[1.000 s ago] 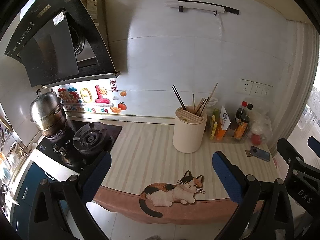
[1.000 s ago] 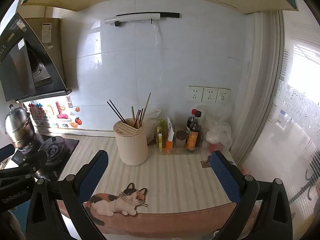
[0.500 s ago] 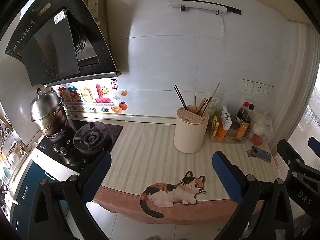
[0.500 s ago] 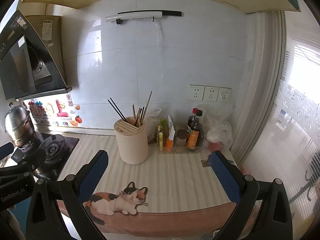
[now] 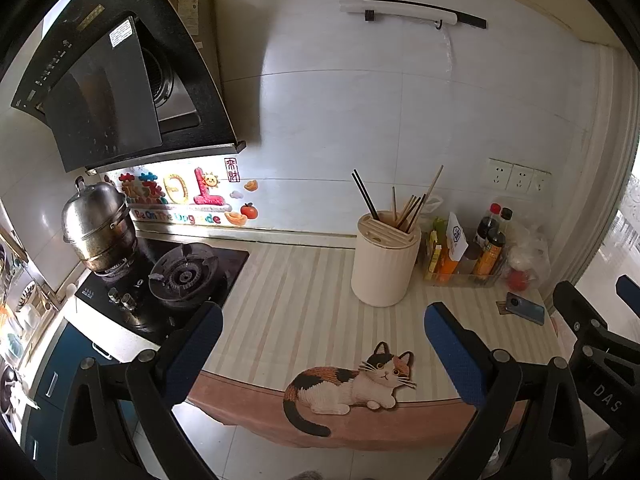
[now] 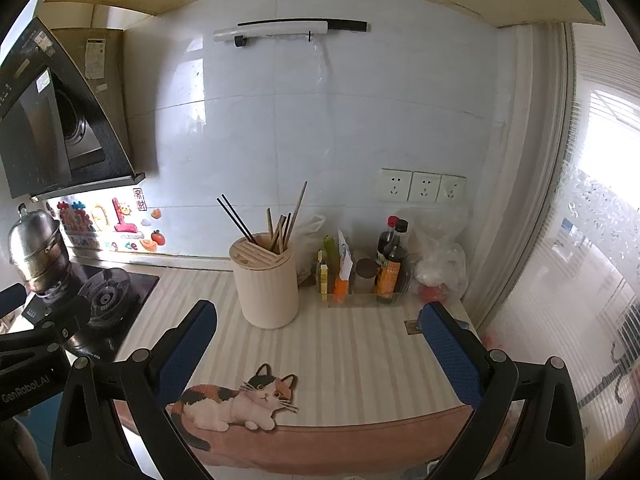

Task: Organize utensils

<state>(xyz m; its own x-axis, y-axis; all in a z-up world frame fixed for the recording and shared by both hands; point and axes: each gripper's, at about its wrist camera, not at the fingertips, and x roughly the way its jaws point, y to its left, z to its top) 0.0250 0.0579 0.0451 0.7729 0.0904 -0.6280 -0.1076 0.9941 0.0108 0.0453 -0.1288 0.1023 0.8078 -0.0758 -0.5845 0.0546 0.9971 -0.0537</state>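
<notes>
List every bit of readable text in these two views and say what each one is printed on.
"GenRobot.AI": left hand-held gripper, seen from the right wrist.
"DAS": right hand-held gripper, seen from the left wrist.
"Be On The Upgrade", partly blurred: wall stickers.
Red seal sticker: characters too small to be sure of.
Hood labels and bottle labels: unreadable.

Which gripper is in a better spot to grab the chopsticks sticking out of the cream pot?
Probably the right gripper. In its view the cream holder with the chopsticks sits nearly centred ahead of its open jaws. For the left gripper the holder lies off toward its right finger. Both are empty.
</notes>
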